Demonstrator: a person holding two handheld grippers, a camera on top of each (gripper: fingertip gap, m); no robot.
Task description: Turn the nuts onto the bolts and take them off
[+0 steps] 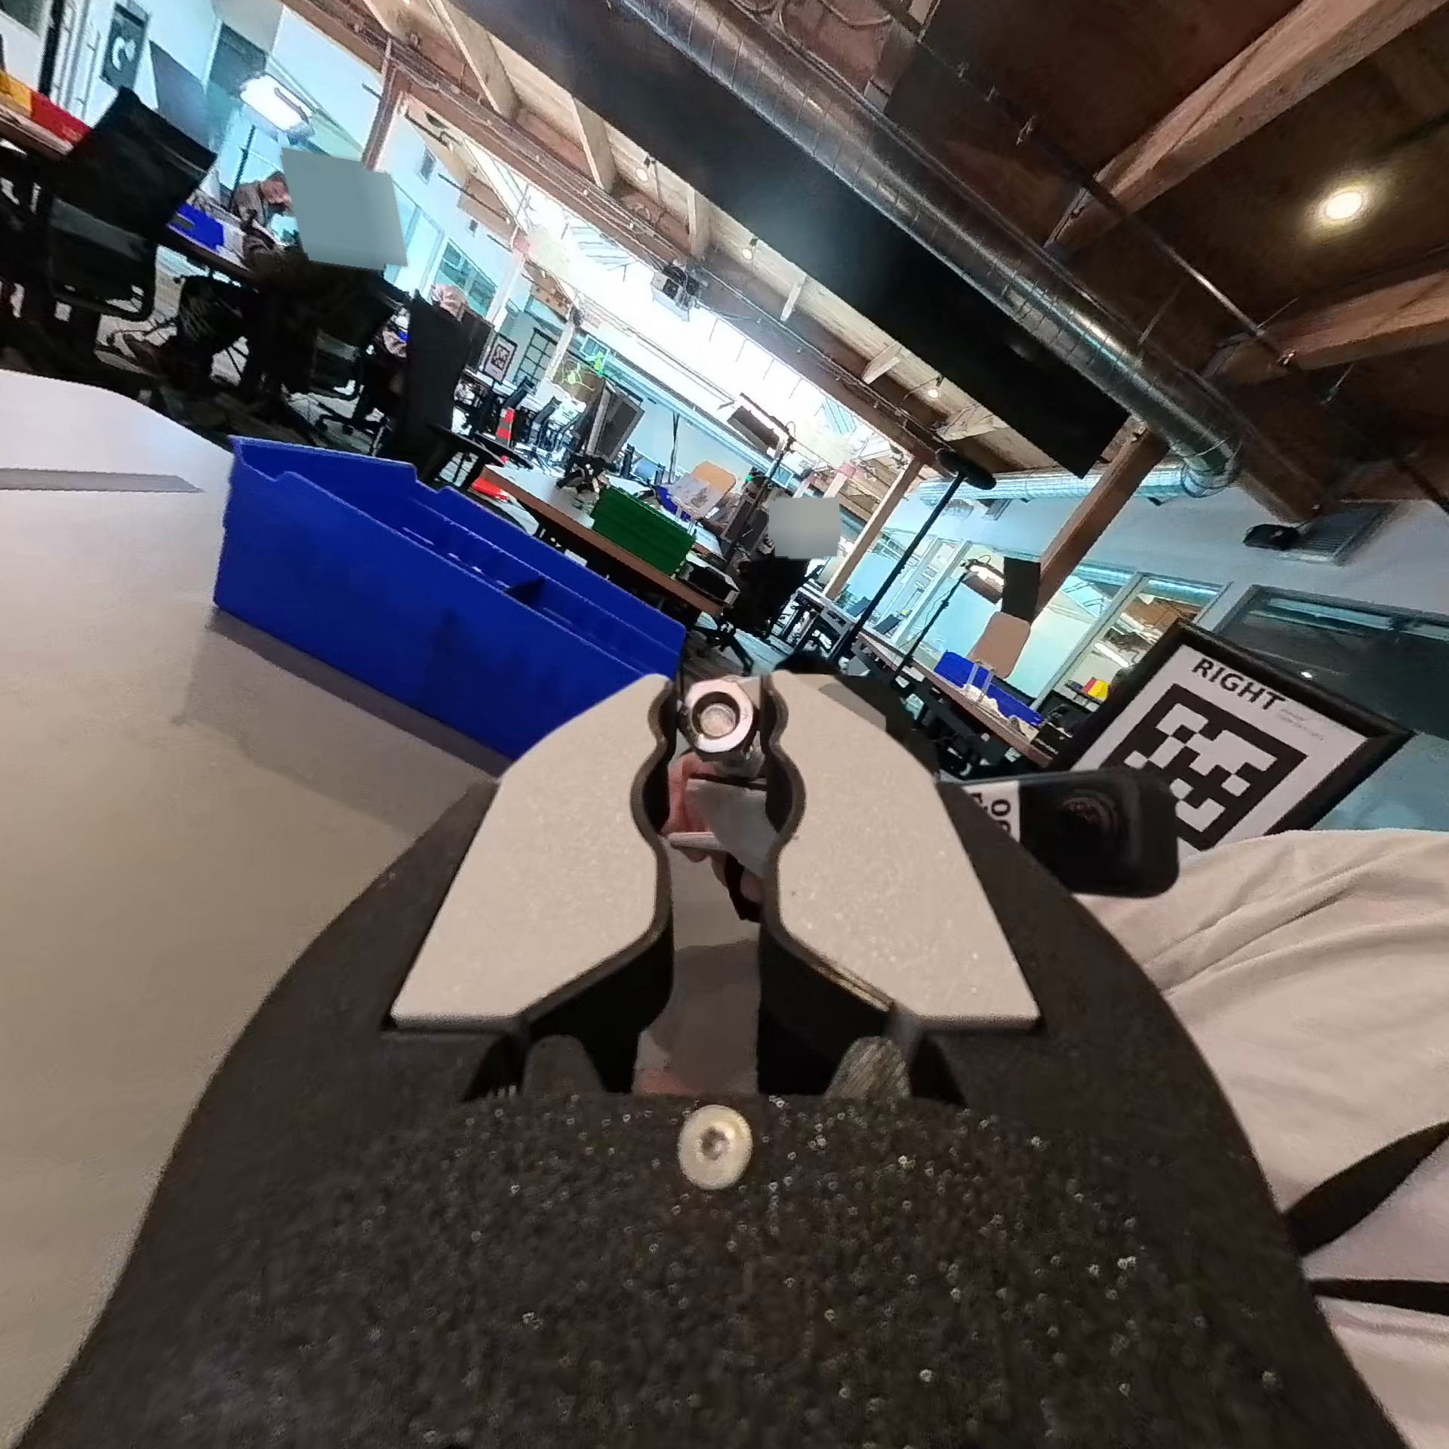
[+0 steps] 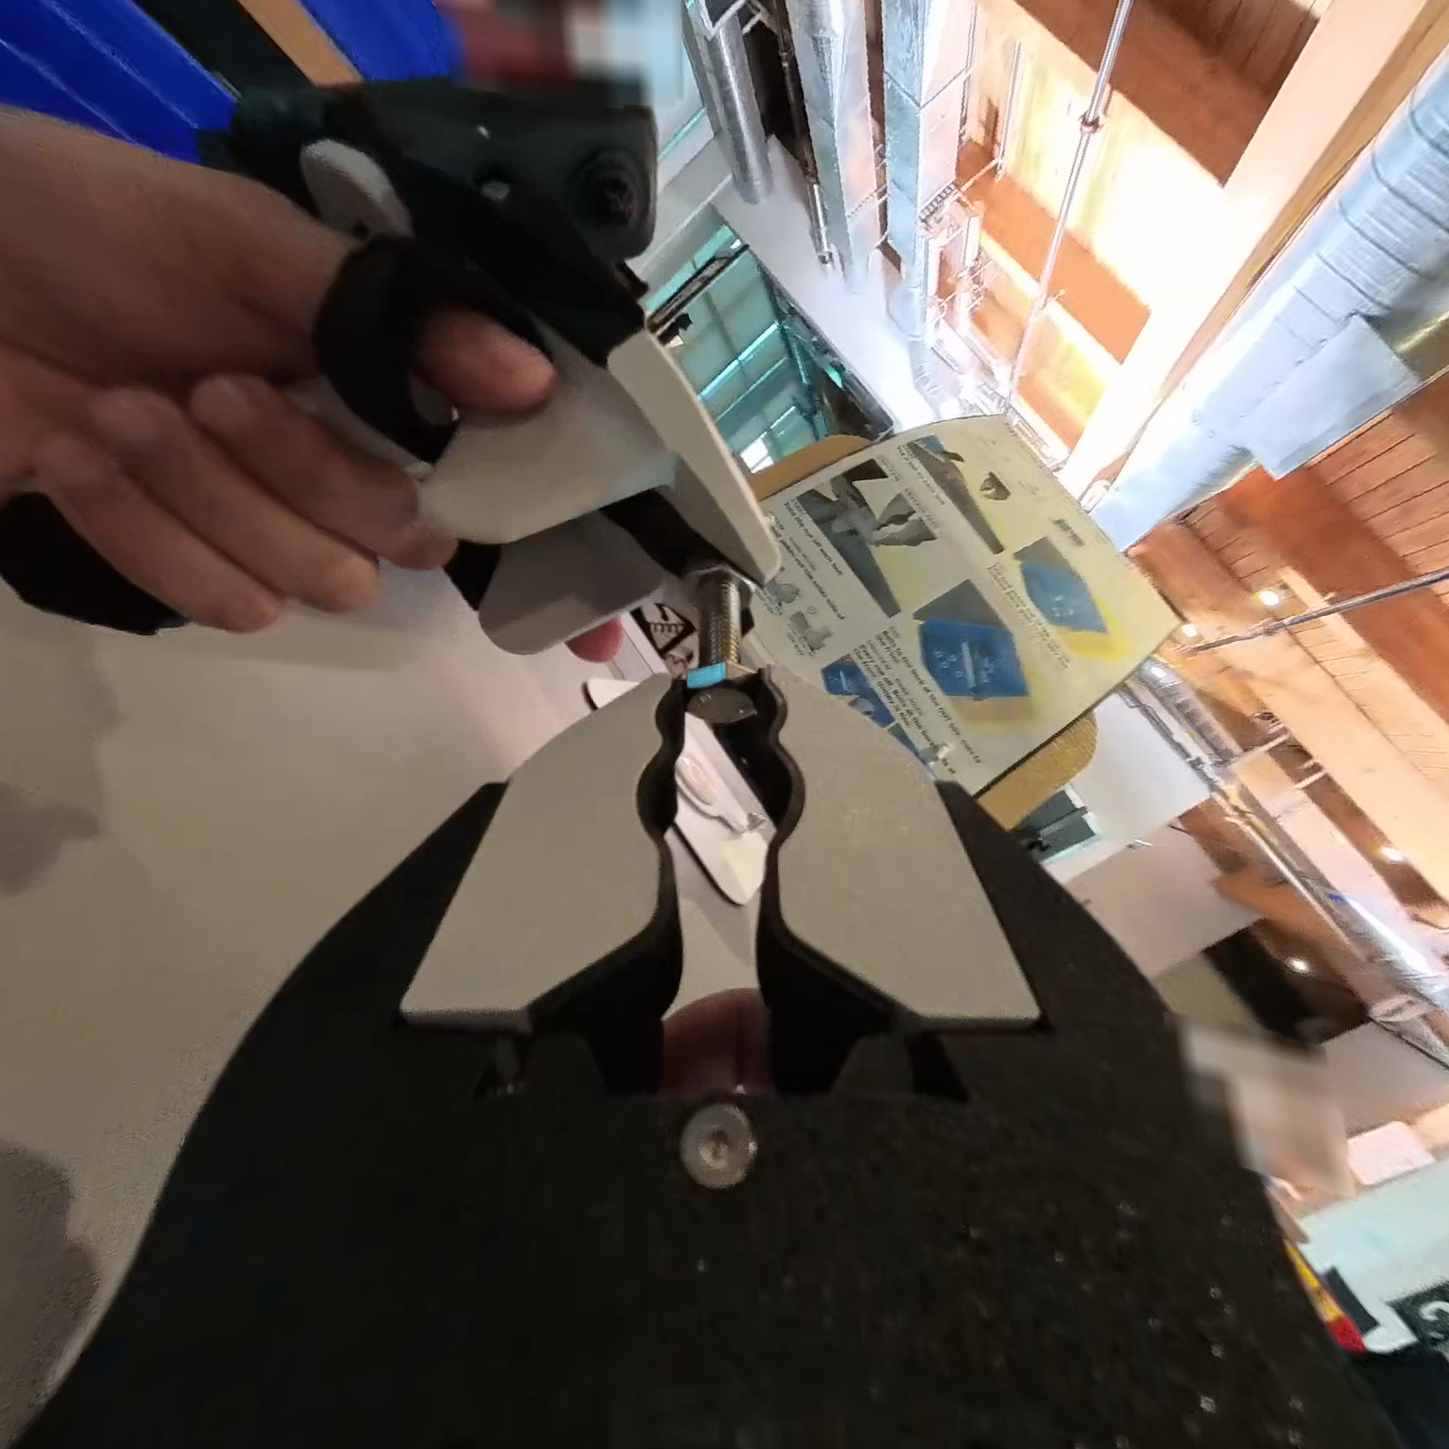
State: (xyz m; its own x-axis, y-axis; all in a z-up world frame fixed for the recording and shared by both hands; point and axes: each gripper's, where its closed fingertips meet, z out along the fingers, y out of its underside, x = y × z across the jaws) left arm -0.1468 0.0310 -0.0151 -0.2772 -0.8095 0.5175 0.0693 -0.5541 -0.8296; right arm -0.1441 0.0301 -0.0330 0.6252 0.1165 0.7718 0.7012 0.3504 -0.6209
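In the left wrist view my left gripper is shut on the silver hex head of a bolt, held in the air above the table. The bolt's shank points away from the camera, toward the right gripper's camera housing. In the right wrist view my right gripper is shut on a nut marked with blue tape. The nut sits at the end of the threaded shank. The shank runs up into the left gripper, which a hand holds. How far the nut is threaded on is hidden.
A blue bin stands on the grey table to the left. A printed picture sheet is propped behind the bolt. A white-sleeved arm and a black-and-white tag board are at the right. Less than 4 cm separates the two grippers' tips.
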